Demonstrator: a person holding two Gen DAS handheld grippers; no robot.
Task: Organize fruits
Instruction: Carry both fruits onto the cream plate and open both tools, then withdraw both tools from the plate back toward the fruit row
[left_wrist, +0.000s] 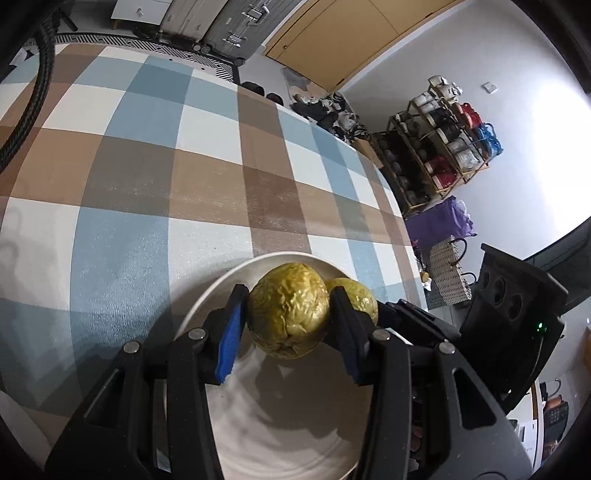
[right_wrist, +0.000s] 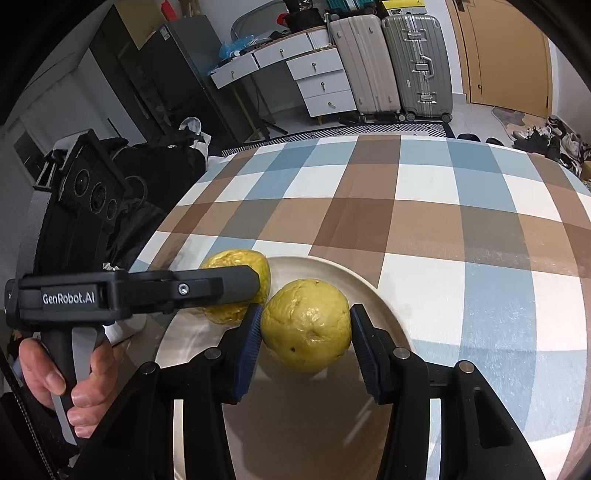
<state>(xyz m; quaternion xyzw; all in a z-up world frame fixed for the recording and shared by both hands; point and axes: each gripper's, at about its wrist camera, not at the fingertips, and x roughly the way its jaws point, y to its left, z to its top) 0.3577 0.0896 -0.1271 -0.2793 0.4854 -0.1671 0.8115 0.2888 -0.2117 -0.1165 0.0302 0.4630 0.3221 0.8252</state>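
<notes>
Left wrist view is showing a wrinkled yellow-green fruit (left_wrist: 290, 310) sitting right between the blue pads of the left claw (left_wrist: 291, 321), over the near part of a white plate (left_wrist: 295, 424), with a second fruit (left_wrist: 356, 297) peeking out just behind the right-hand finger. Both pads are appearing to touch that first fruit, so the left claw is looking clamped on it, opened only as wide as the fruit itself. From the right wrist view, the right claw (right_wrist: 306, 332) is bracketing the smoother yellow fruit, its left pad (right_wrist: 249, 343) pressing the skin while the right pad is sitting just beside it, so whether it is truly gripping I cannot tell. The person's left hand (right_wrist: 70, 373) is squeezing the other tool's handle at the plate's left rim. The two fruits are lying close together on the plate, which is resting near the edge of the checked tabletop (right_wrist: 443, 206). The risk I am seeing: these round fruits could be rolling off the shallow plate if either one is nudged, the crowded fingers could be knocking each other, and a hard squeeze could be bruising the soft skin.
</notes>
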